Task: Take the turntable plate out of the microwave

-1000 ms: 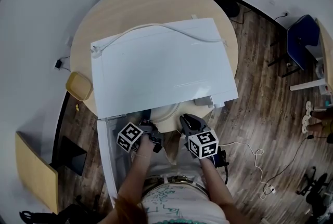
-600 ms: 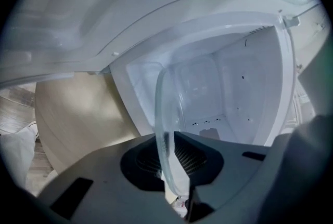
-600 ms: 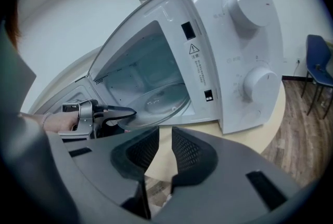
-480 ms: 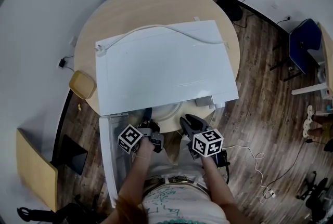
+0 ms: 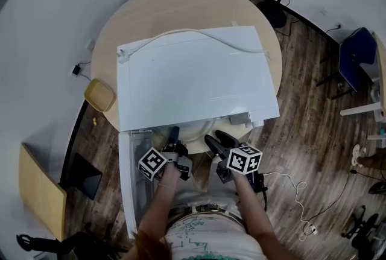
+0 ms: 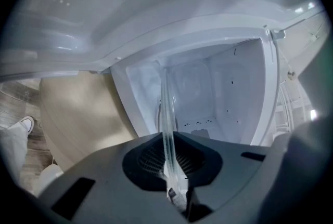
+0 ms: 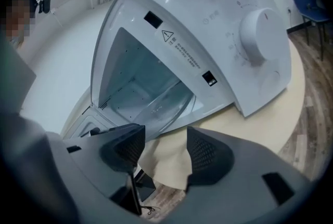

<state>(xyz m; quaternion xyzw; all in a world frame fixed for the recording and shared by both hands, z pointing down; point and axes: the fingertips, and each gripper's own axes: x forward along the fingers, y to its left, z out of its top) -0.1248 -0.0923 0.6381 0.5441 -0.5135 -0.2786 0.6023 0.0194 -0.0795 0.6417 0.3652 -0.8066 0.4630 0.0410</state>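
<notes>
The turntable plate (image 6: pixel 167 108), clear glass, sits at the mouth of the microwave (image 5: pixel 199 78), with its near rim projecting past the front of the cavity. That rim lies between the jaws of the left gripper (image 5: pixel 174 134). The jaws are narrow and closing, and both pads press on the glass. From the jaws the plate runs straight ahead, edge-on, into the white cavity.

The right gripper (image 7: pixel 165 150) is just beside the left one at the same opening. Its jaws are opening and already stand wide. Nothing lies between them; only the beige round table (image 7: pixel 171 166) shows in the gap. The plate lies ahead of and above these jaws, apart from both pads.

The microwave door (image 5: pixel 129 174) hangs open on the left gripper's side. The control dial (image 7: pixel 263 36) is ahead of the right gripper, to its right. A white cable (image 5: pixel 199 35) lies across the top of the microwave.
</notes>
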